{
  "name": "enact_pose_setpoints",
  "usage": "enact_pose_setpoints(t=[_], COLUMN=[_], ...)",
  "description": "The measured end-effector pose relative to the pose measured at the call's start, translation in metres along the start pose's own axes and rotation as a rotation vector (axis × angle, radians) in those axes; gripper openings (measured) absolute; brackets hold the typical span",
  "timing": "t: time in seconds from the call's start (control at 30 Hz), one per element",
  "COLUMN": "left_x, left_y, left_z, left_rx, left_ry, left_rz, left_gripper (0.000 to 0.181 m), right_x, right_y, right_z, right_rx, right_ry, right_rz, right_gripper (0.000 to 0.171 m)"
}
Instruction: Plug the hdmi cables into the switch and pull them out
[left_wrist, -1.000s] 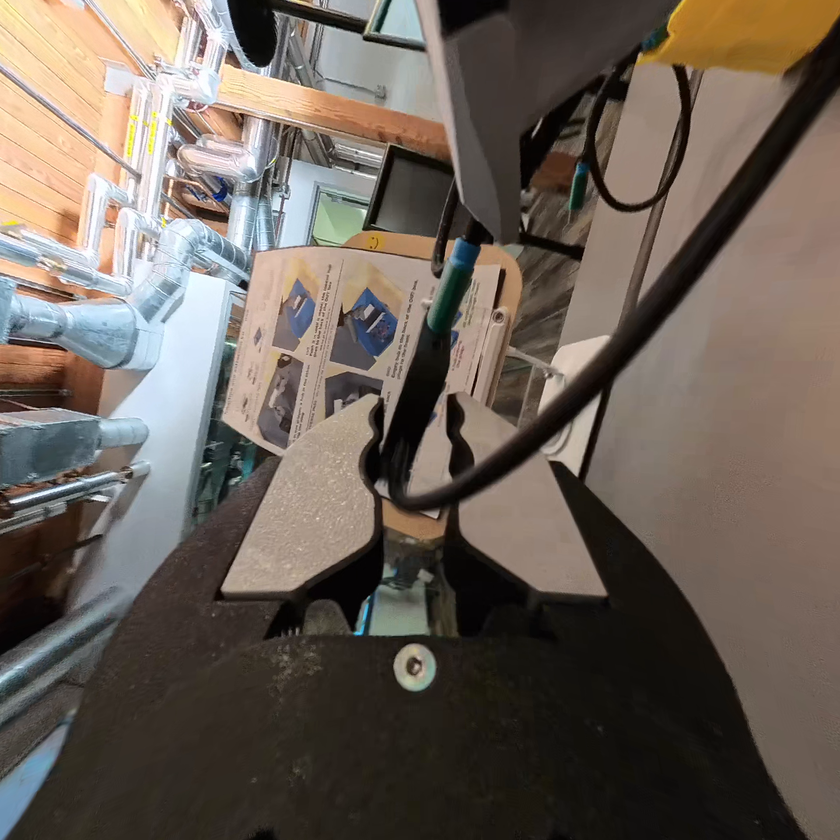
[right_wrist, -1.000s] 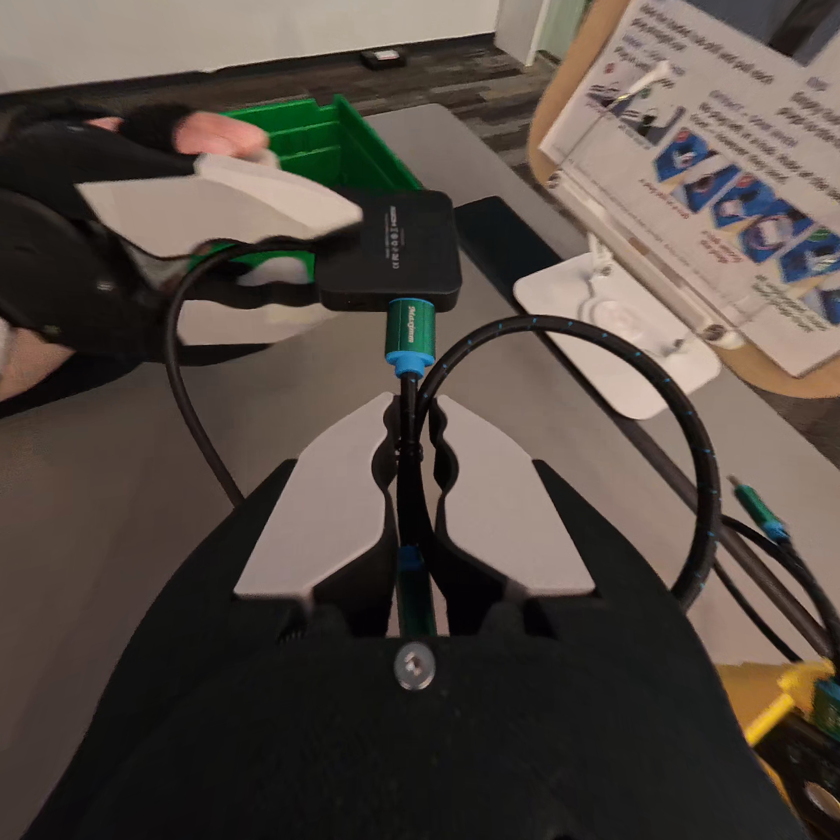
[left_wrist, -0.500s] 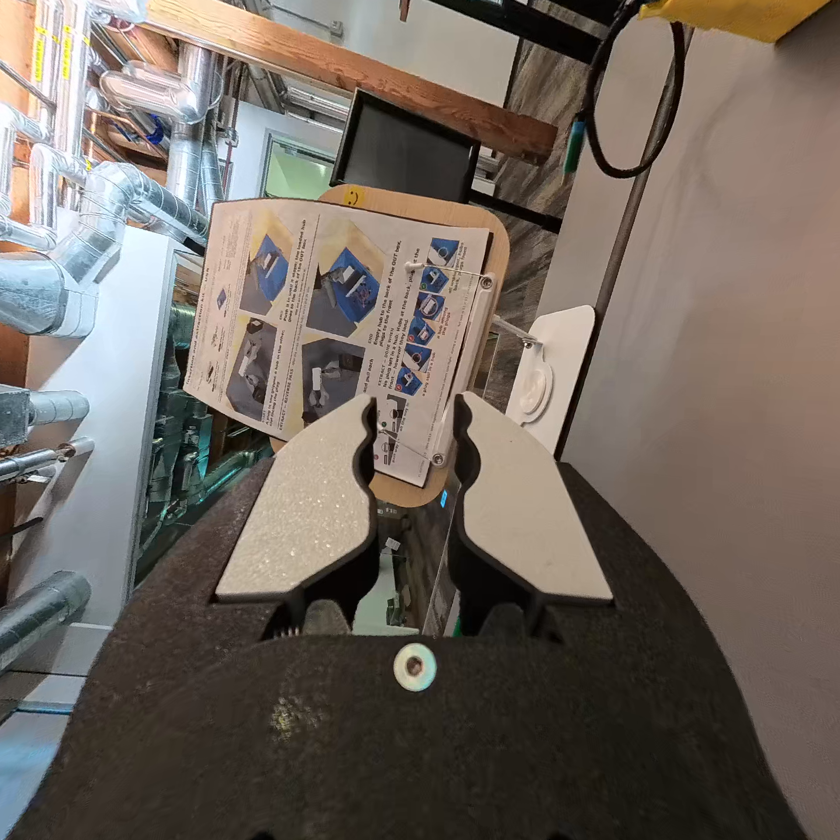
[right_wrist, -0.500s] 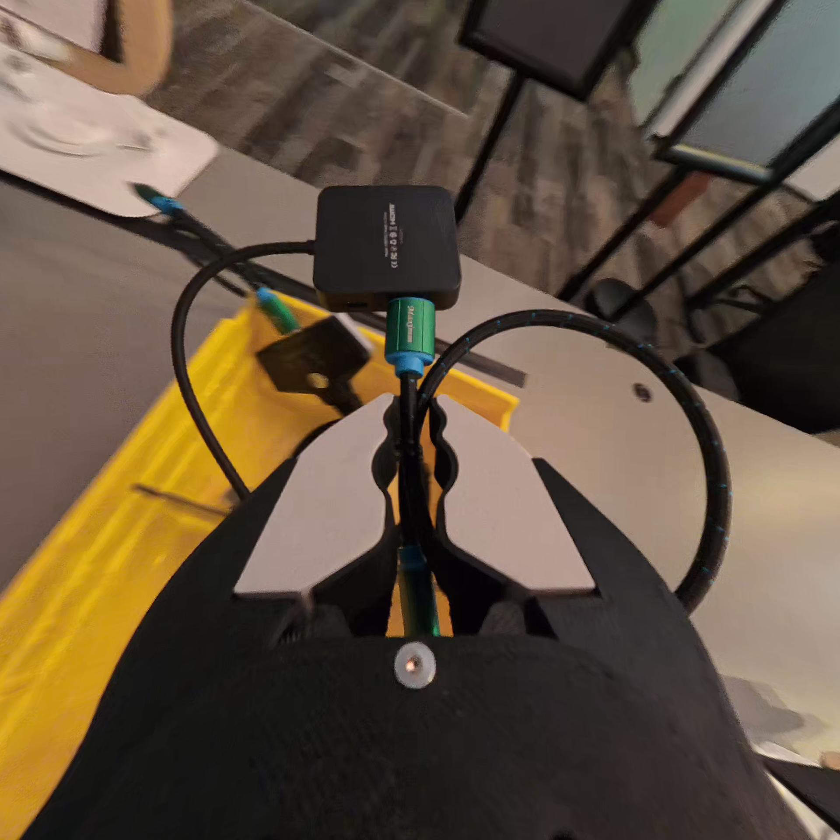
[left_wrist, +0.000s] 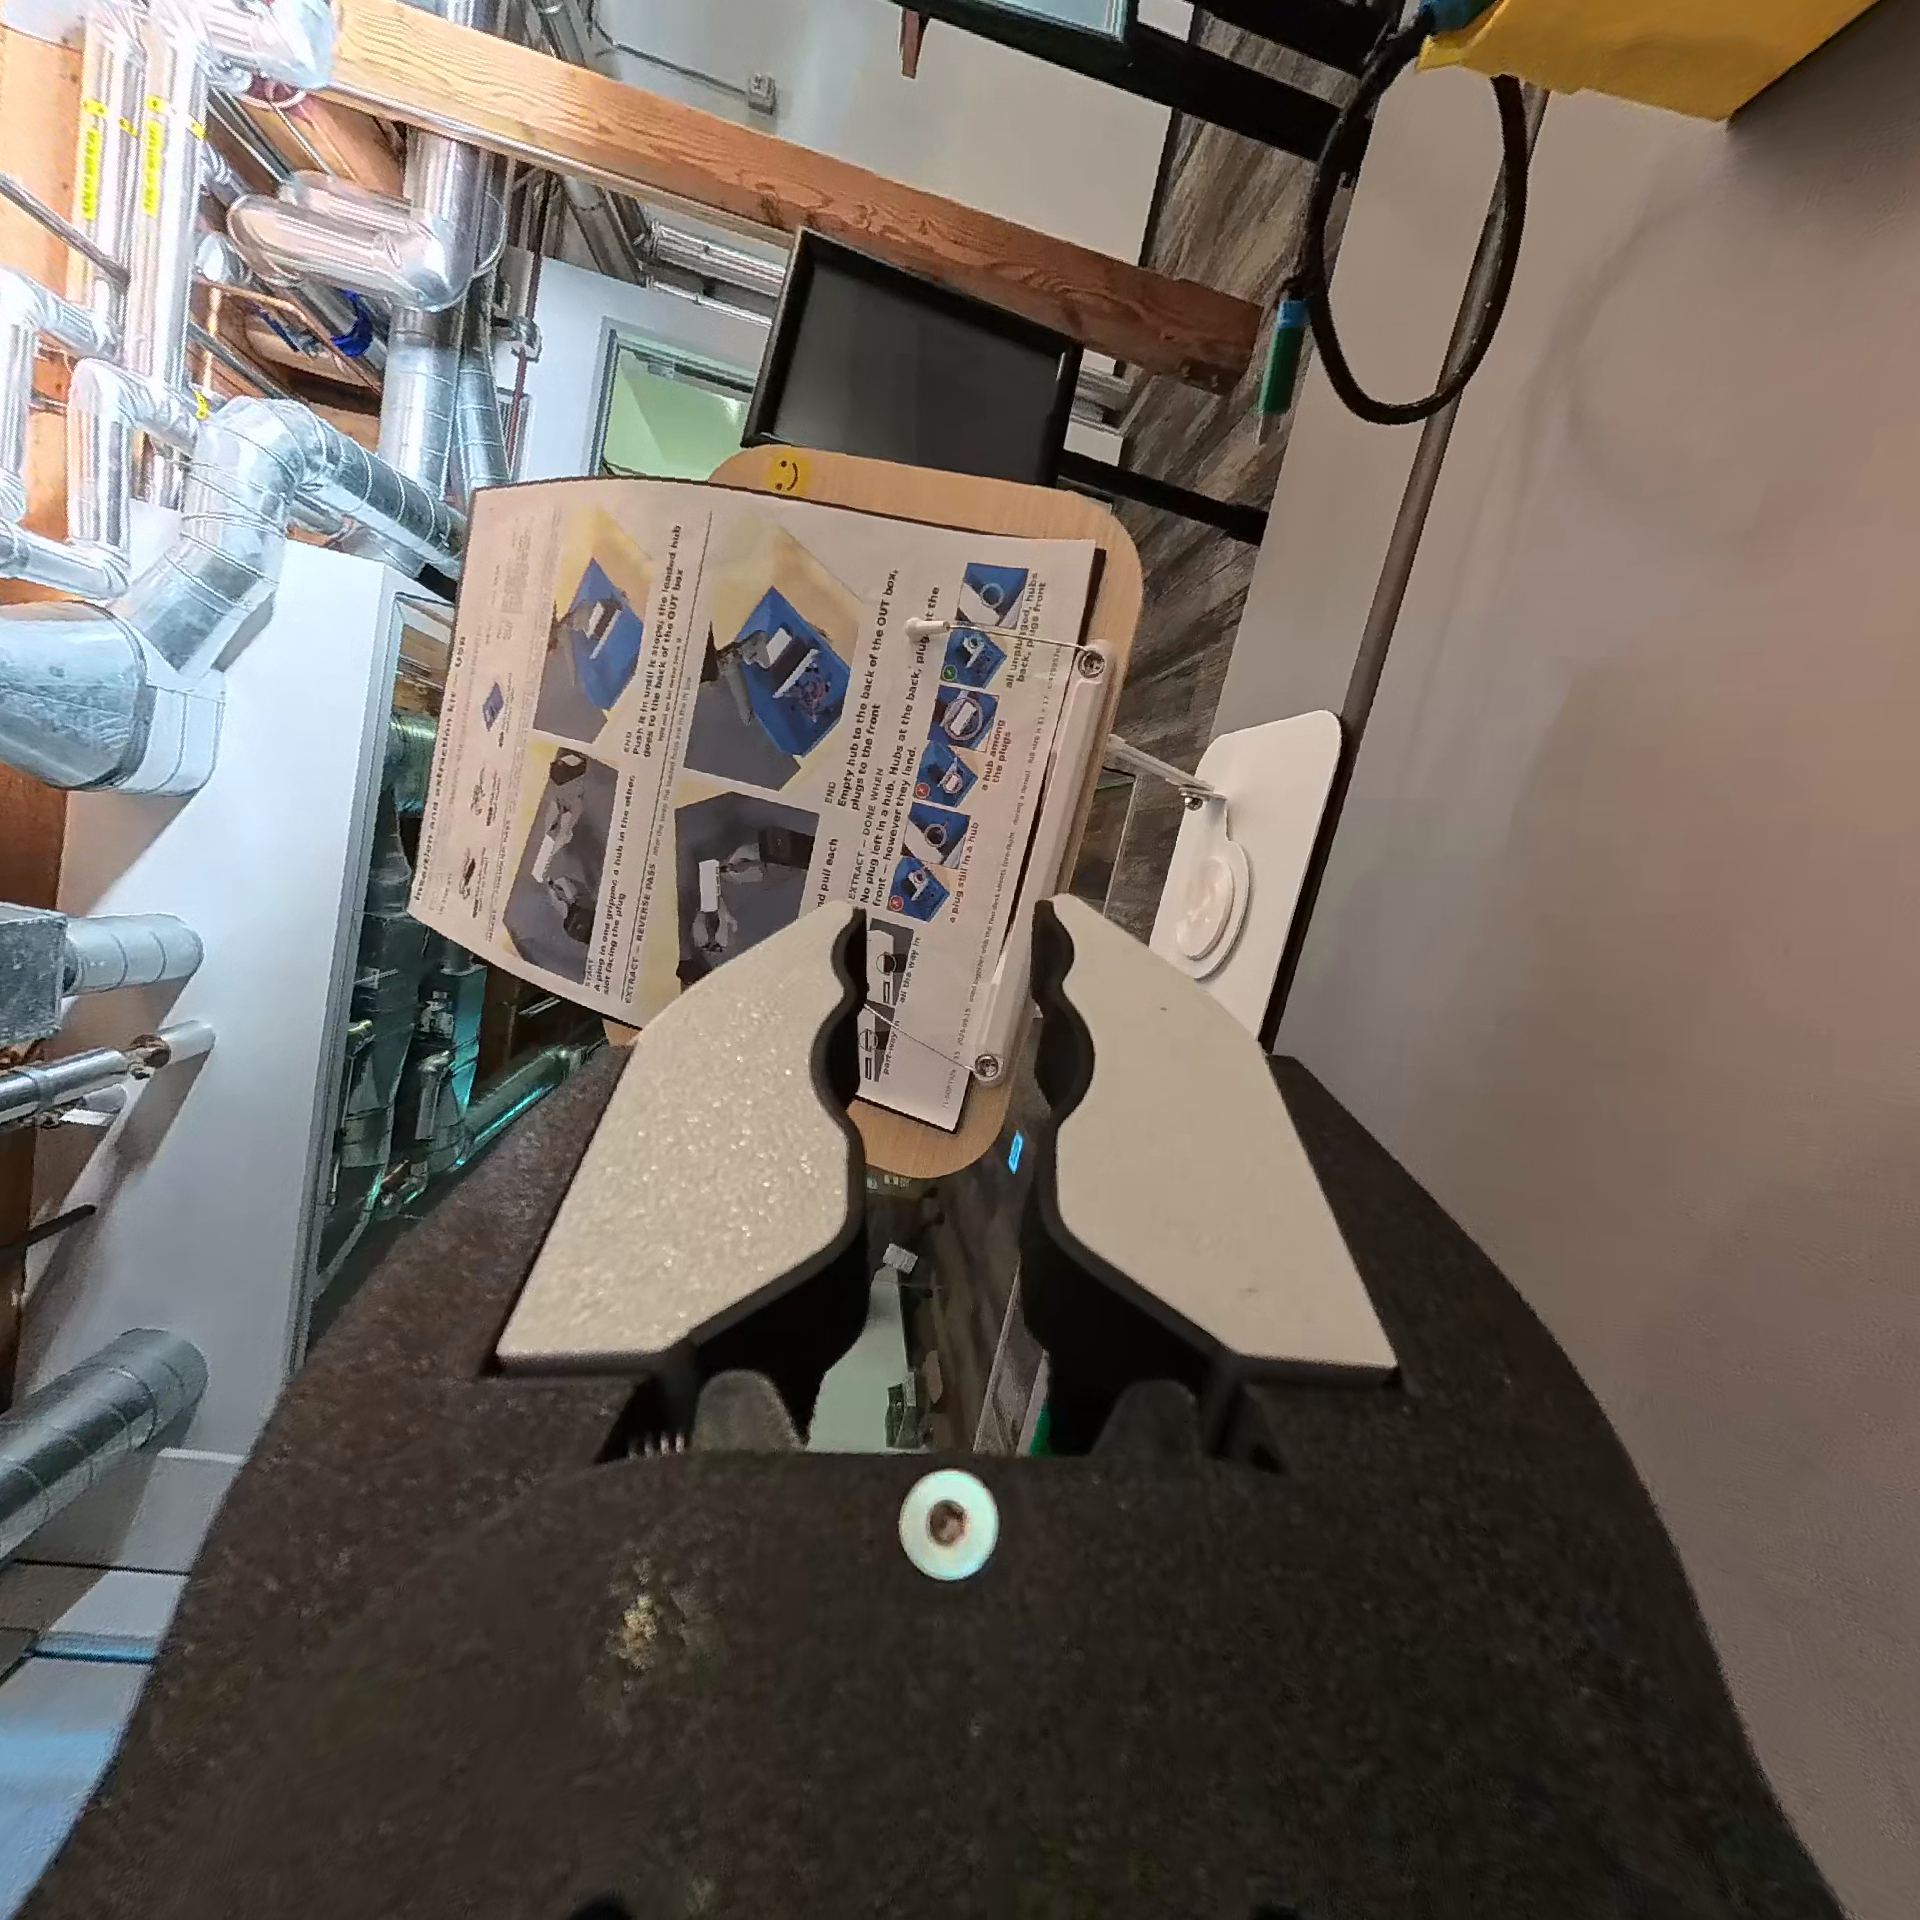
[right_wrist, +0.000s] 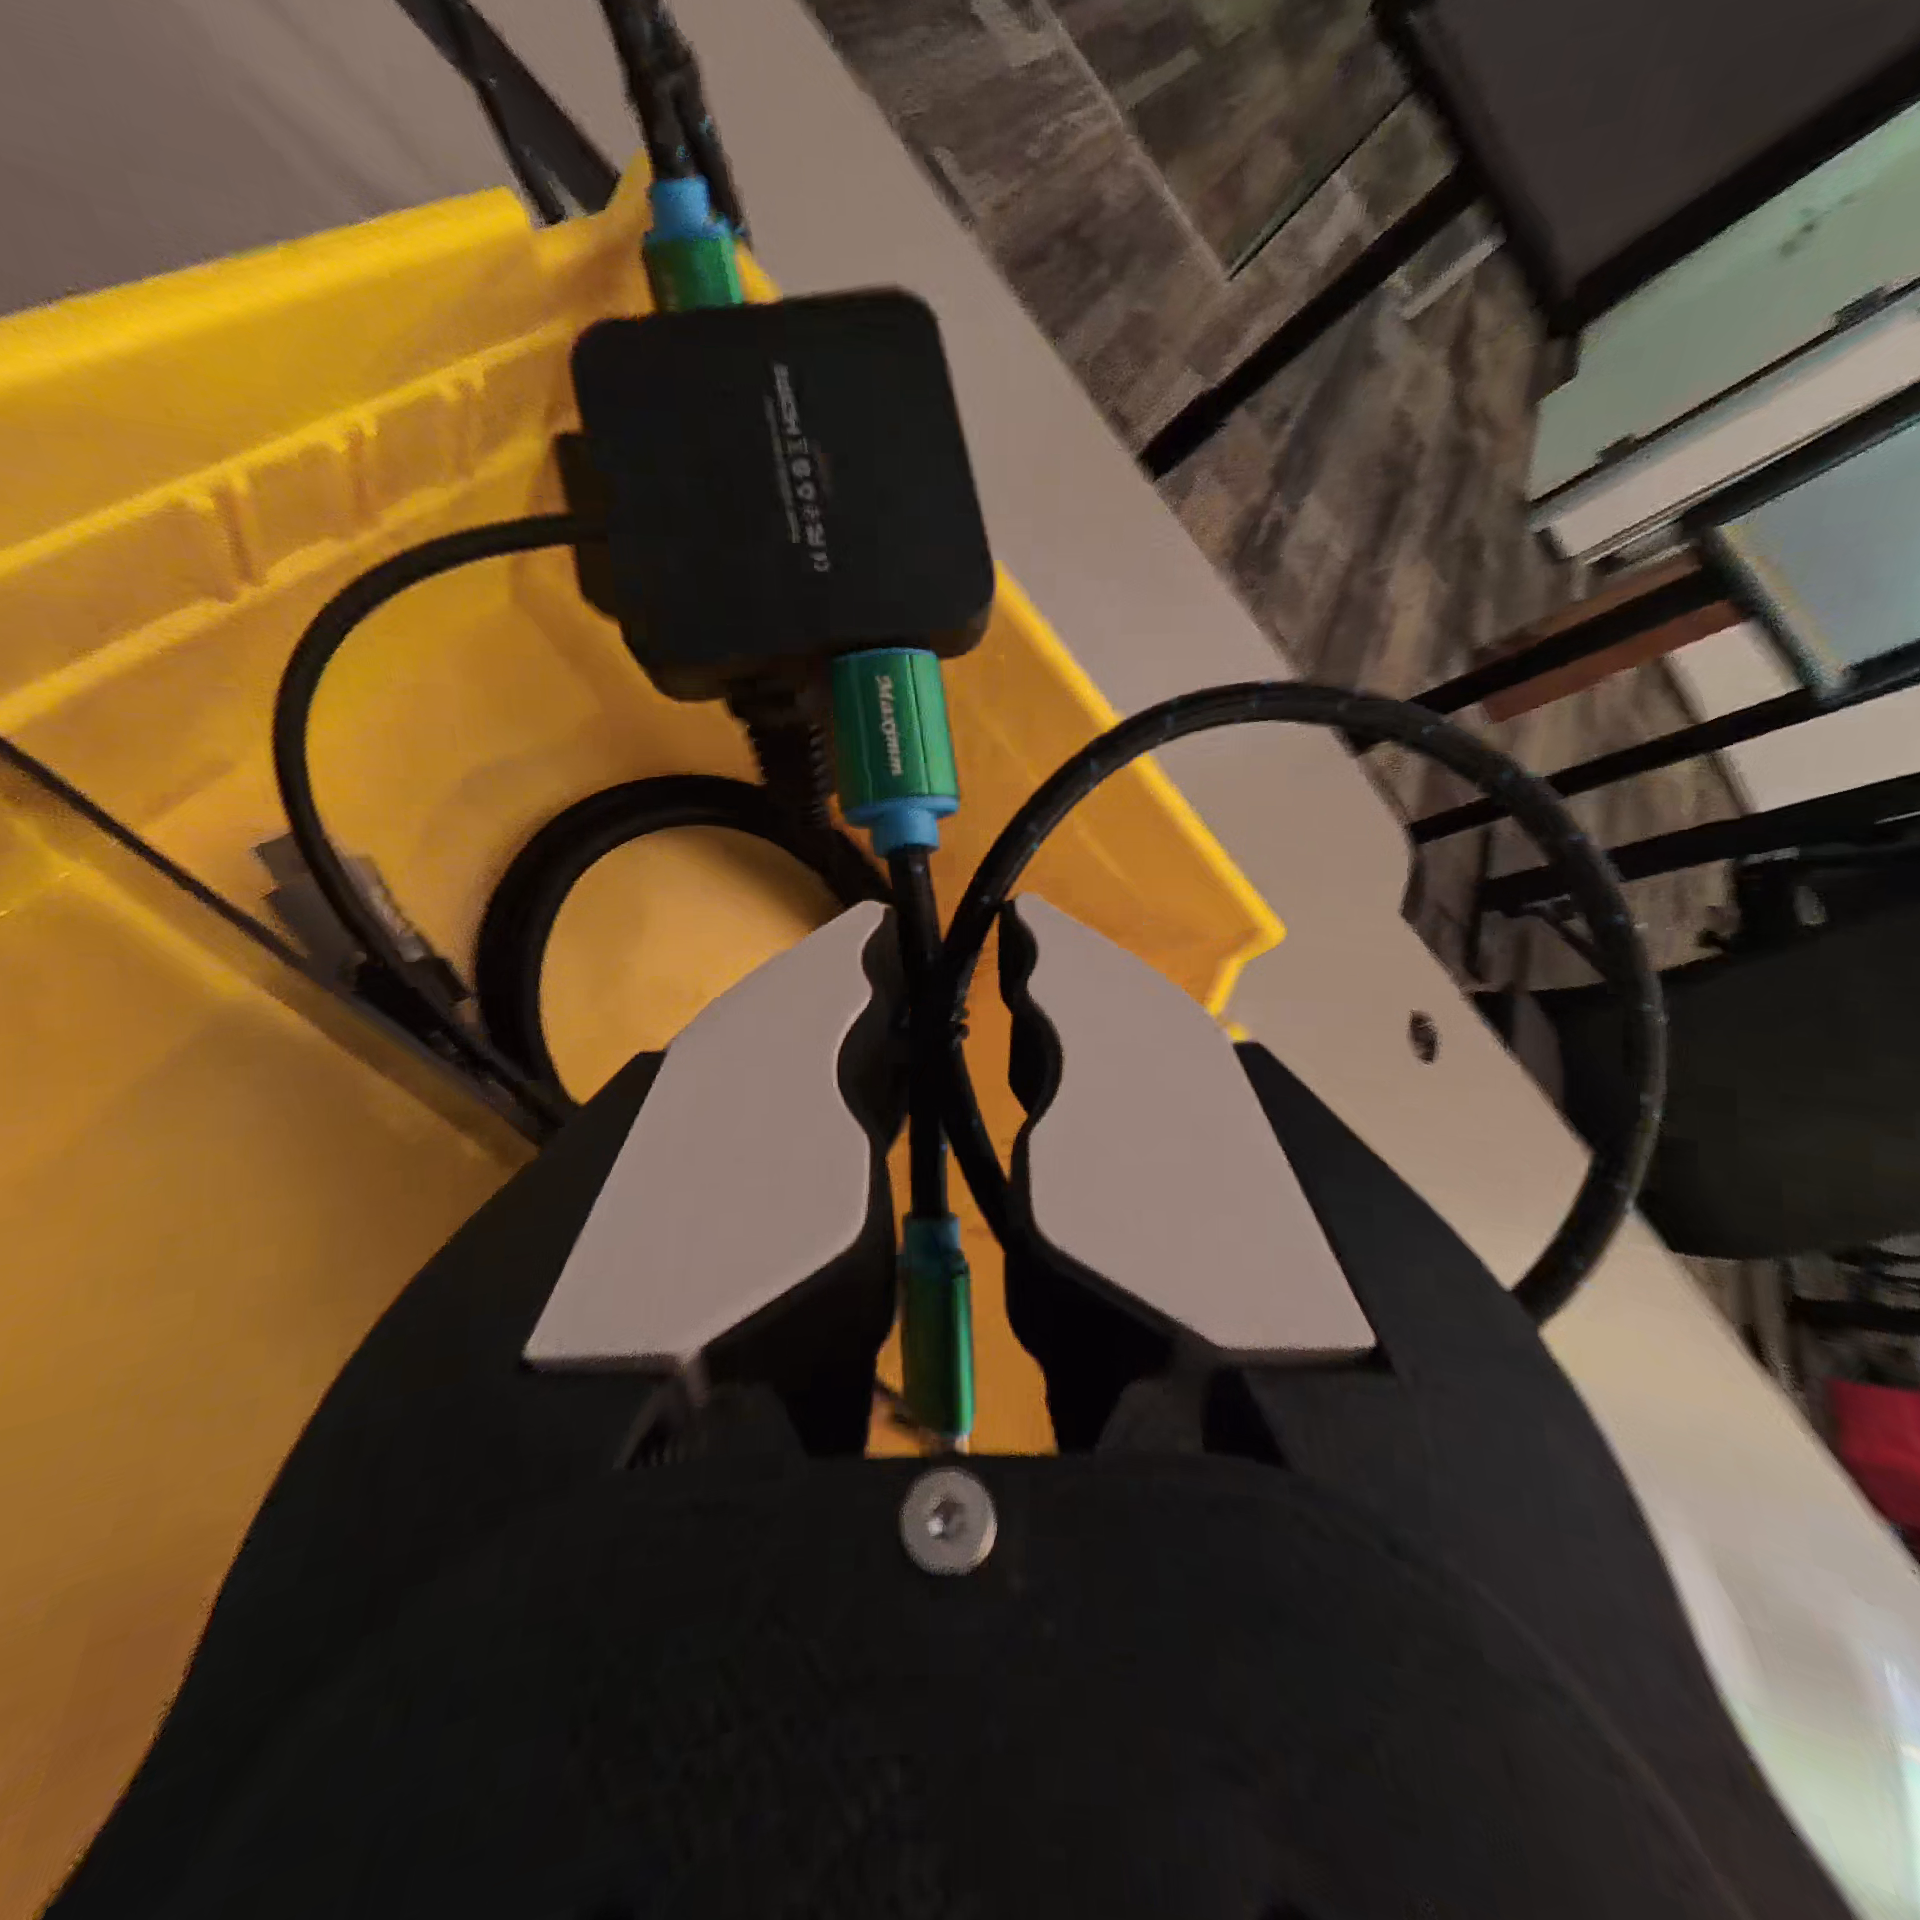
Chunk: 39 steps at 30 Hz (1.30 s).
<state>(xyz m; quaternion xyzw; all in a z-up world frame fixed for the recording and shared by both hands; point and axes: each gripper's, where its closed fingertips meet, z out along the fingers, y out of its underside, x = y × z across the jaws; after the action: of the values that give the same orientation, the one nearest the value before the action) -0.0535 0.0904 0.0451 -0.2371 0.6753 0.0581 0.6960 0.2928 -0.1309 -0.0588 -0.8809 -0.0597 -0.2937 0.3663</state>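
Observation:
In the right wrist view my right gripper (right_wrist: 940, 920) is shut on a black braided HDMI cable (right_wrist: 1538, 831), which loops out to the right. Its green plug (right_wrist: 894, 732) sits in the black switch (right_wrist: 779, 478), held over a yellow bin (right_wrist: 260, 499). The cable's other green plug (right_wrist: 935, 1340) lies between my fingers near the palm. A second green plug (right_wrist: 688, 265) shows at the switch's far edge; I cannot tell if it is plugged in. The switch's own black lead (right_wrist: 312, 665) curls left. My left gripper (left_wrist: 945, 925) is open and empty, off the table.
In the left wrist view, an instruction sheet on a wooden board (left_wrist: 769, 769) stands ahead on a white base (left_wrist: 1257, 831). The grey table (left_wrist: 1662, 935) fills the right side. A yellow bin's corner (left_wrist: 1621, 52) and a black cable loop with a green plug (left_wrist: 1283, 364) are at top right. Left tips to right tips: about 45 cm.
My left gripper has let go of the switch and stands empty. My right gripper has swung the cable and switch from above the table to over the yellow bin.

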Motion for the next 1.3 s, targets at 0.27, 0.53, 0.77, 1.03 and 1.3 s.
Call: enact_pose_setpoints(t=[0.27,0.53,0.77,1.03,1.3], left_x=[-0.009,-0.046,-0.069,-0.018,0.049], left_y=[0.007,0.131,0.254,0.341,0.35], left_z=[-0.003,-0.043,-0.133,-0.196,-0.19], left_rx=[-0.015,-0.498,-0.801,-1.161,-1.237], left_ry=[-0.011,0.136,0.067,0.071,0.381], left_rz=[-0.012,-0.349,-0.952,-1.324,-1.463], left_gripper=[0.03,0.028,0.029,0.037,0.038], right_x=[0.004,0.043,-0.006,-0.048,-0.07], right_y=[-0.014,0.01,0.092,0.12,0.103], right_z=[-0.004,-0.098,-0.08,-0.06,-0.053], right_rx=[-0.003,-0.092,-0.425,-0.63,-0.744], right_ry=[0.055,0.099,-0.14,-0.335,-0.403], right_rz=[-0.029,0.544,0.805,0.965,0.833], right_gripper=[0.04,0.049,0.048,0.017,0.007])
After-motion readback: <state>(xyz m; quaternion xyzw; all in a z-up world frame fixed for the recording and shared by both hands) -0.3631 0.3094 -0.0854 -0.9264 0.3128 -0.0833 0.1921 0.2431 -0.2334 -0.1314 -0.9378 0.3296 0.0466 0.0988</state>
